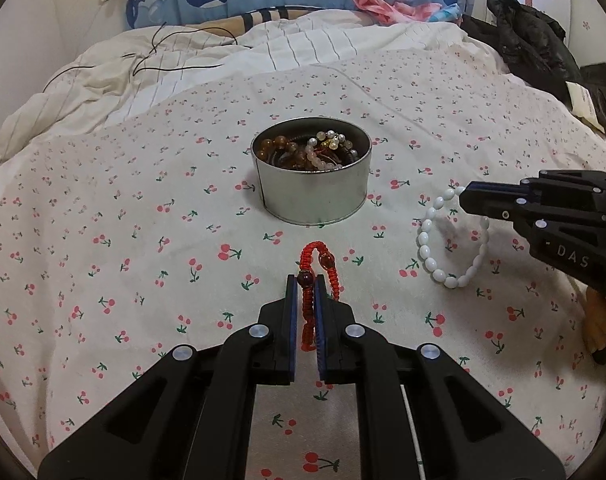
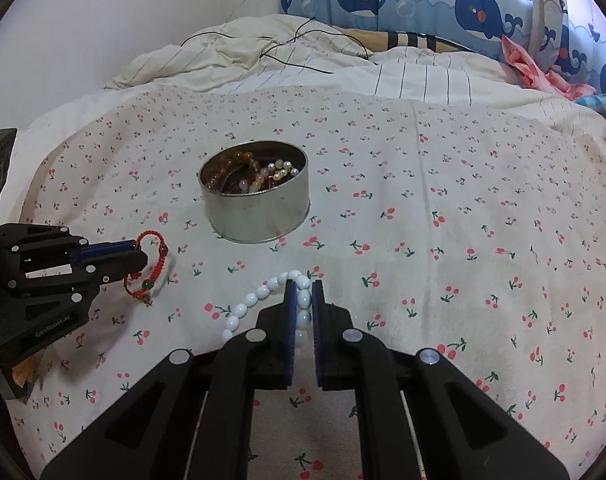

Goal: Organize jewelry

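Beads fill the tin (image 1: 313, 192); left hand-held gripper (image 1: 304, 284) pinches red bracelet (image 1: 317, 268), right hand-held gripper (image 2: 303, 286) white bracelet (image 2: 259, 300).

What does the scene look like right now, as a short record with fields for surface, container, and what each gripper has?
surface: cherry-print bedsheet
container: round metal tin, open, holding beaded jewelry
left gripper: shut on red braided bracelet
right gripper: shut on white bead bracelet
loose jewelry outside tin: only the two gripped bracelets
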`<control>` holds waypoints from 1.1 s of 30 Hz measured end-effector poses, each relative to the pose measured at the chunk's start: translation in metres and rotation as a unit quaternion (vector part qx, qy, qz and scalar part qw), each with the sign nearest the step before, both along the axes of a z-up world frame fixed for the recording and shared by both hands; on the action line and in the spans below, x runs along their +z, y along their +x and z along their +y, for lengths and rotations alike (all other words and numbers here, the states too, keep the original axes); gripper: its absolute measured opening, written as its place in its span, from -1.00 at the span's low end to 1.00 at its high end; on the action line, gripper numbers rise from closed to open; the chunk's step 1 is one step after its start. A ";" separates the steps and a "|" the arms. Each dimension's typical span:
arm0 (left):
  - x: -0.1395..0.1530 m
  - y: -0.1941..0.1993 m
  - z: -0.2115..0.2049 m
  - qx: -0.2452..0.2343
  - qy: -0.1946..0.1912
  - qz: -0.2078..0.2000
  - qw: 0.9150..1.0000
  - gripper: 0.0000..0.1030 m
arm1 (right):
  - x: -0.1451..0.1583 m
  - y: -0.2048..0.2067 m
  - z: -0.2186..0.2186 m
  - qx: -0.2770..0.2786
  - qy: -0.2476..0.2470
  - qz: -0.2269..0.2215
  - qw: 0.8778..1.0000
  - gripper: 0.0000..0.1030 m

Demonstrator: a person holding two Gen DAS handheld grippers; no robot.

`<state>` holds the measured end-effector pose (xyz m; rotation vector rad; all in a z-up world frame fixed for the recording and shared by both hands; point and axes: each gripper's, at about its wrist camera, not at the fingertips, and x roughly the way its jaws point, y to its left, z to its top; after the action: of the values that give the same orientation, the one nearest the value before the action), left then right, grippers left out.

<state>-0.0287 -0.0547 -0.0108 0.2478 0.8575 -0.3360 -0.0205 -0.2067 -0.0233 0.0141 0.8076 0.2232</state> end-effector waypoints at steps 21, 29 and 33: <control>0.003 0.010 0.016 0.022 -0.076 0.025 0.997 -0.87 | 0.009 -0.001 -0.012 -0.019 0.021 -0.014 0.999 -0.84; -0.015 0.024 0.030 0.075 -0.072 0.066 0.992 -0.84 | -0.009 0.009 -0.033 -0.067 0.035 0.036 0.997 0.32; -0.019 0.025 0.033 0.082 -0.070 0.074 0.991 -0.65 | -0.014 0.008 -0.014 -0.027 0.016 0.043 0.999 0.58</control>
<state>-0.0038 -0.0221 -0.0302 0.0224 0.9892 -0.2622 -0.0124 -0.2206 -0.0370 0.0765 0.8880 0.1866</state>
